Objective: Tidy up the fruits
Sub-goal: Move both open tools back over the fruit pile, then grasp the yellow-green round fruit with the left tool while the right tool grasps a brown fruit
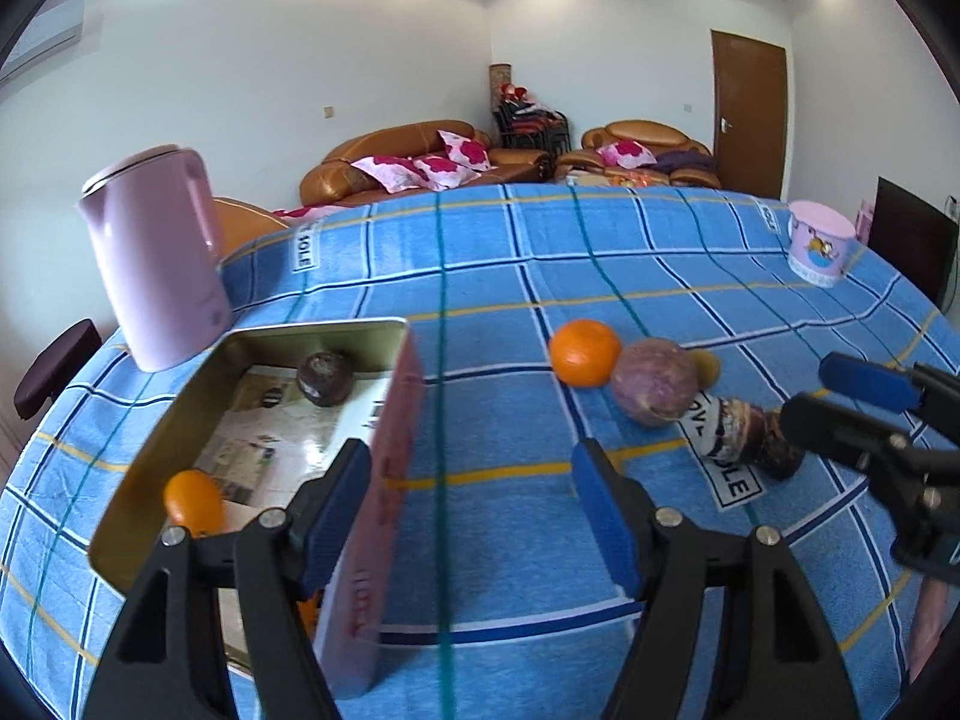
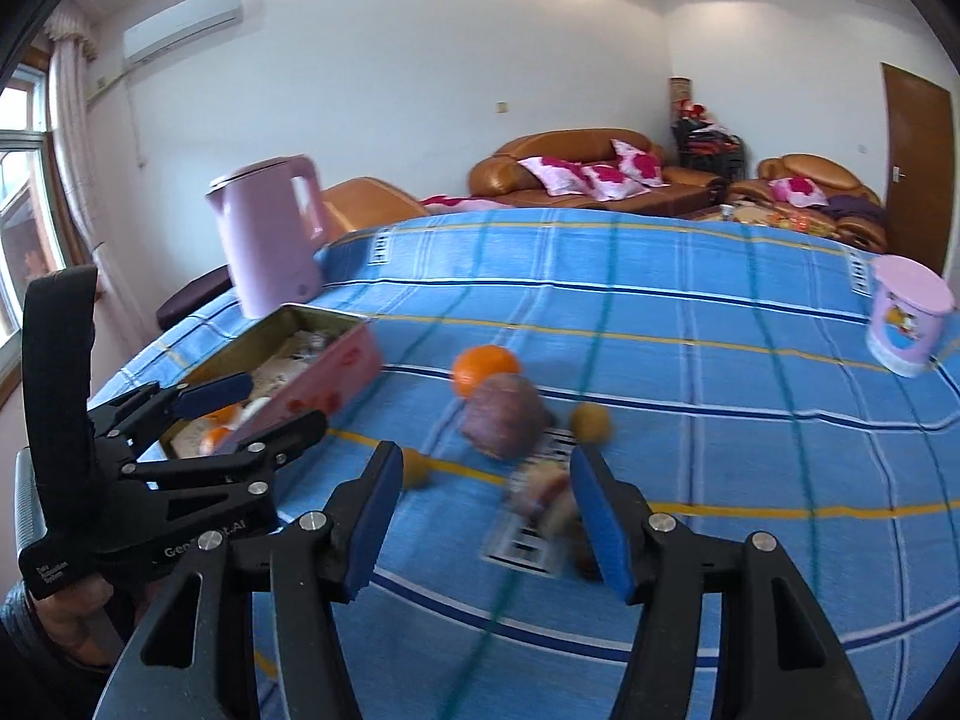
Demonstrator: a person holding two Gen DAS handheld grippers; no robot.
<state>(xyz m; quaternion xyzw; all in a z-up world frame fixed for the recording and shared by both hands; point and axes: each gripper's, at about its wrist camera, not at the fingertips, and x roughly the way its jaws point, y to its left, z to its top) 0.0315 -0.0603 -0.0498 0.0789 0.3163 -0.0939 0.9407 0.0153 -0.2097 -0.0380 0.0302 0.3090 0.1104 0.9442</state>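
Note:
An open metal tin (image 1: 312,329) with pink sides stands at the left on the blue checked cloth (image 1: 510,276). In it lie a dark fruit (image 1: 325,378) and an orange (image 1: 193,504). My left gripper (image 1: 474,510) hangs open over the tin's right wall, holding nothing. On the cloth to the right sit an orange (image 1: 585,353), a purple fruit (image 1: 654,381), a small yellow fruit (image 1: 707,366) and a dark mottled fruit (image 1: 774,441). My right gripper (image 2: 489,510) is open. That mottled fruit (image 2: 546,498) shows blurred between its fingertips, close to the right pad (image 2: 603,522).
A pink kettle (image 1: 156,264) stands behind the tin at the table's left edge. A pink tub (image 1: 819,243) sits at the far right. A second small yellow fruit (image 2: 414,468) lies near my right gripper's left finger. Brown sofas stand beyond the table.

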